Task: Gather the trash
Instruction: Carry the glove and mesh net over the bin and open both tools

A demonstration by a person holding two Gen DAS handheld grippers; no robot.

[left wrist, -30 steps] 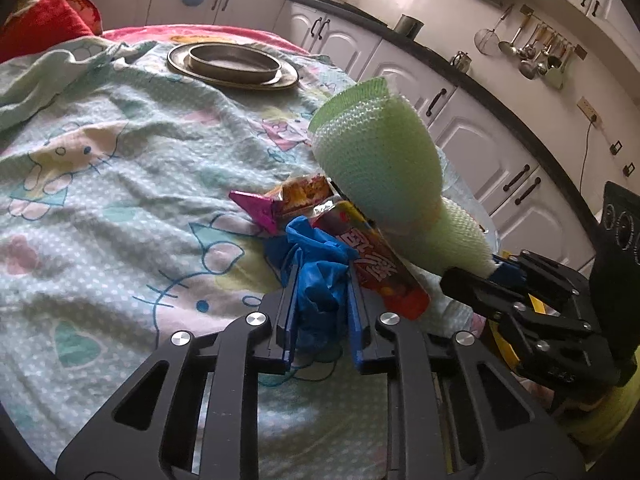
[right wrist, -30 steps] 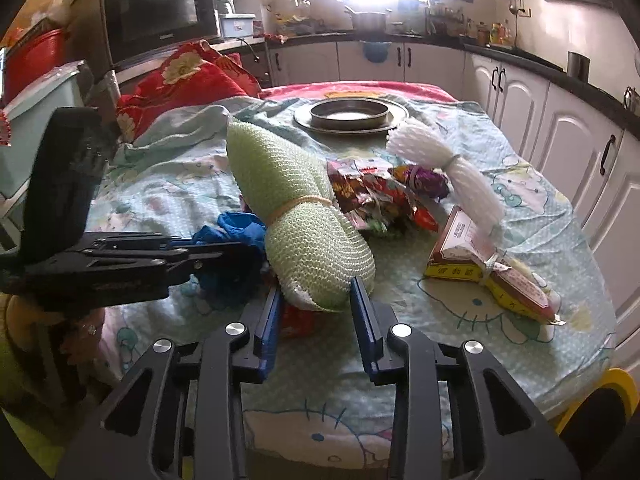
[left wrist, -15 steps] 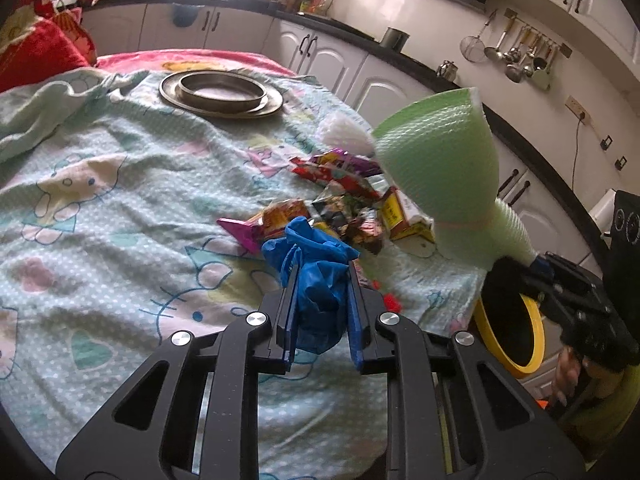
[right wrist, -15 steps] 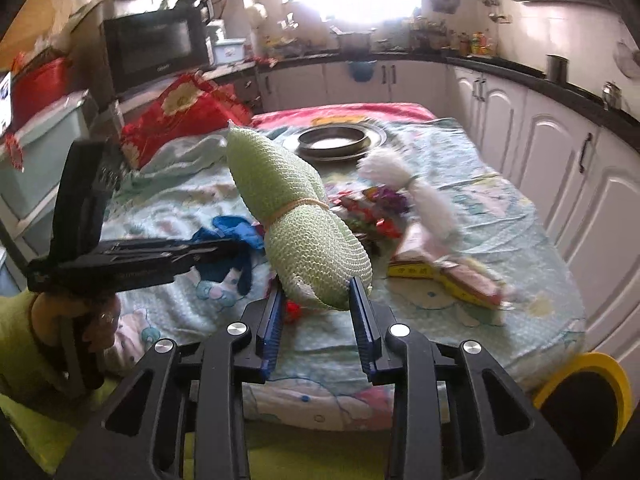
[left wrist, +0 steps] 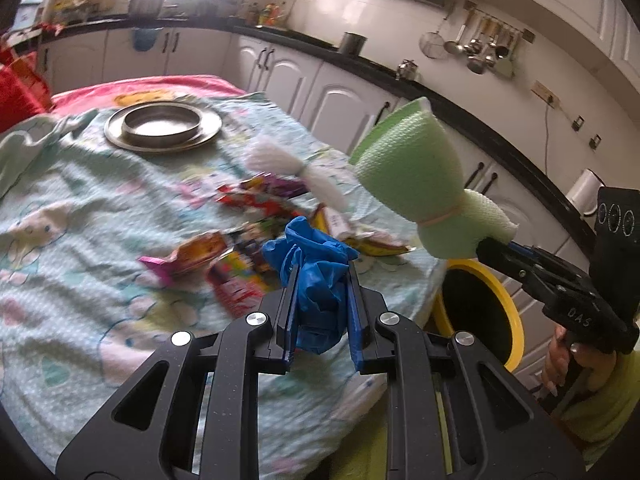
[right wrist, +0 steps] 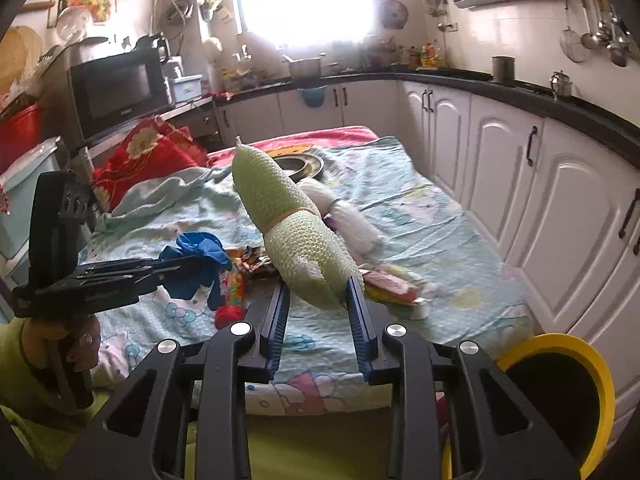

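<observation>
Above the patterned cloth on the tabletop, the left claw is clamped on a crumpled blue glove, while the right claw, whose jaws have just been closing, grips the lower end of a green foam net roll. Snack wrappers lie scattered on the cloth beneath, and a yellow-rimmed bin stands just beside the tabletop's edge.

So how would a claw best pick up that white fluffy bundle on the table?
Grip the white bundle at its tied waist, where it pinches thin between two fluffy ends. That narrow part should fit between the fingers. Come from above, with the fingers straddling the waist, since it lies flat on the cloth with wrappers close beside it.
</observation>
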